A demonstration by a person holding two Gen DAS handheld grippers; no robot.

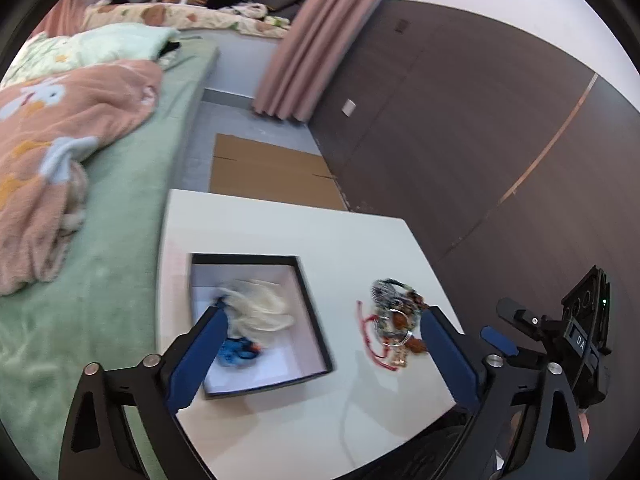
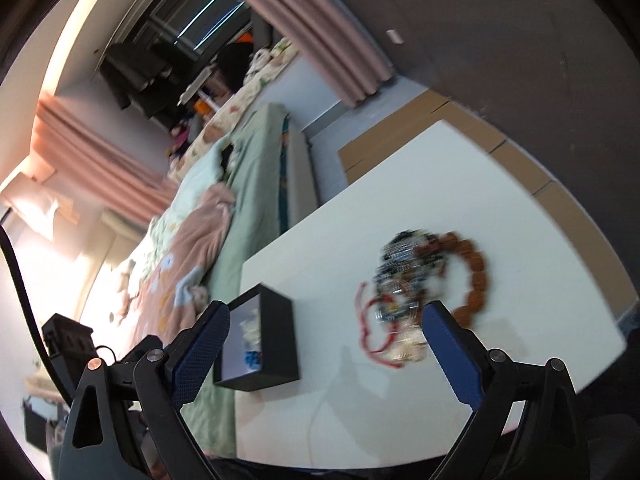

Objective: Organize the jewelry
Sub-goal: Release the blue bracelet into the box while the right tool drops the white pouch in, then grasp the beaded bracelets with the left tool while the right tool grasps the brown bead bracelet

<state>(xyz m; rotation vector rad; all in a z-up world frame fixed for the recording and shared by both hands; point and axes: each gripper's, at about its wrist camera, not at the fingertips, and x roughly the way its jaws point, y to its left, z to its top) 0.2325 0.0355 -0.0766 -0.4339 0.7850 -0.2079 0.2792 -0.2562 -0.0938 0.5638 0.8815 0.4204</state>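
Note:
A black box [image 1: 312, 308] with a white inside stands on the white table [image 1: 320, 232]. In it lie a cream bead piece [image 1: 260, 308] and a blue piece [image 1: 236, 354]. To its right a tangled jewelry pile [image 1: 396, 320] with a red cord [image 1: 366, 336] rests on the table. My left gripper [image 1: 324, 314] hangs open above both, one finger over the box, the other by the pile, holding nothing. In the right wrist view my right gripper [image 2: 327, 308] is open and empty; the pile [image 2: 404, 276], a brown bead bracelet [image 2: 476, 272] and the box [image 2: 276, 340] lie ahead.
A bed with a green sheet [image 1: 132, 200] and a pink blanket [image 1: 60, 140] runs along the table's left side. Flat cardboard [image 1: 264, 168] lies on the floor beyond the table. A dark wall panel [image 1: 480, 140] and a pink curtain [image 1: 312, 40] stand to the right.

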